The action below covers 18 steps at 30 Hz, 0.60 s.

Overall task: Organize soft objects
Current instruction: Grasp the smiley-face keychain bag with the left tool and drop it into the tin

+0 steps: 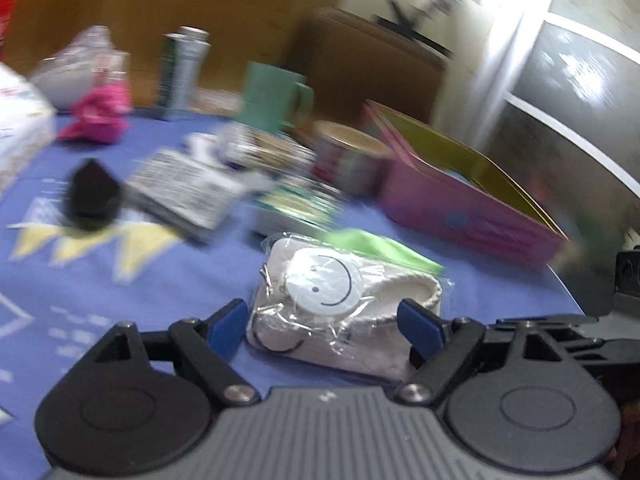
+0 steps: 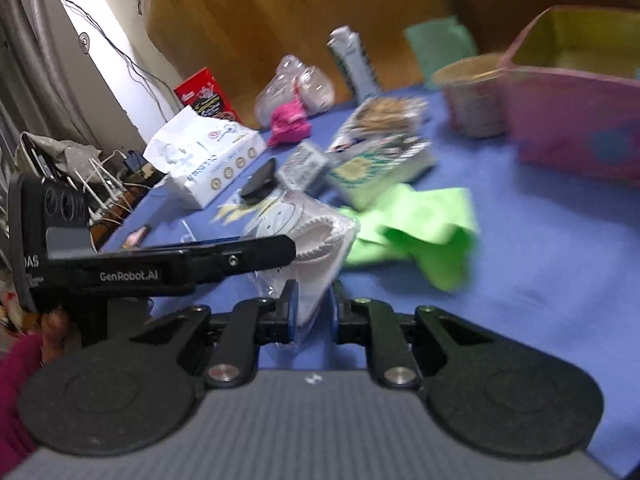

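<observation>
Pouch edge pinched by right tool; left tool spread around it.

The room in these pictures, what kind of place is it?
Probably a home room: a table under a blue printed cloth crowded with household things, a tissue pack, a green mug, and a tangle of chargers and cables beside it.

Motion blur smears the pink box — its contents unreadable.
</observation>
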Tool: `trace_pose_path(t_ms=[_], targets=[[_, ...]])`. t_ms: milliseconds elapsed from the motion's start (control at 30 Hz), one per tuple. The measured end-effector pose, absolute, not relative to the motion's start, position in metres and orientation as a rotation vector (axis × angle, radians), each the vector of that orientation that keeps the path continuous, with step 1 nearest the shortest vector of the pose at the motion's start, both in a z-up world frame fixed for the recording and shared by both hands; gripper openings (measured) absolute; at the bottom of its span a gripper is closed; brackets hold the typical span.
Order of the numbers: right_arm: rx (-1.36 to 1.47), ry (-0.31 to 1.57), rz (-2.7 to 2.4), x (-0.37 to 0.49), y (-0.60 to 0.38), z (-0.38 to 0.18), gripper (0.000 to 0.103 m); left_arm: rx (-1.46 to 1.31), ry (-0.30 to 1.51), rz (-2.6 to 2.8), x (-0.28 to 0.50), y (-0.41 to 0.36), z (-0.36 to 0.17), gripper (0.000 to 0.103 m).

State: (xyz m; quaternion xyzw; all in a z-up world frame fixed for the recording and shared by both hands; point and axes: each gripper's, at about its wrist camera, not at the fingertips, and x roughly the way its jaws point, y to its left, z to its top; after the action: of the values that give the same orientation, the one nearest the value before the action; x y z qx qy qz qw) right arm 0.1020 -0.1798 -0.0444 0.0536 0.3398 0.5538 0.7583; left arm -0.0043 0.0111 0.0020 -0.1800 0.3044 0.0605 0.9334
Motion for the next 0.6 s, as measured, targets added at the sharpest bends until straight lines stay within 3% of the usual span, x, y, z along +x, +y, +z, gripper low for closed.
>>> trace_pose_path(t_ms=[267, 600], targets=[[0.189, 0.648, 1.104, 0.096, -0.257, -0.057, 0.018, -0.243, 0.654, 0.015, 0.033, -0.06, 0.012, 0.084], [0.254, 0.411, 0.924, 0.164, -0.292, -0.014, 0.018, -0.074, 0.513, -0.054, 0.147, -0.1, 0.07, 0.085]])
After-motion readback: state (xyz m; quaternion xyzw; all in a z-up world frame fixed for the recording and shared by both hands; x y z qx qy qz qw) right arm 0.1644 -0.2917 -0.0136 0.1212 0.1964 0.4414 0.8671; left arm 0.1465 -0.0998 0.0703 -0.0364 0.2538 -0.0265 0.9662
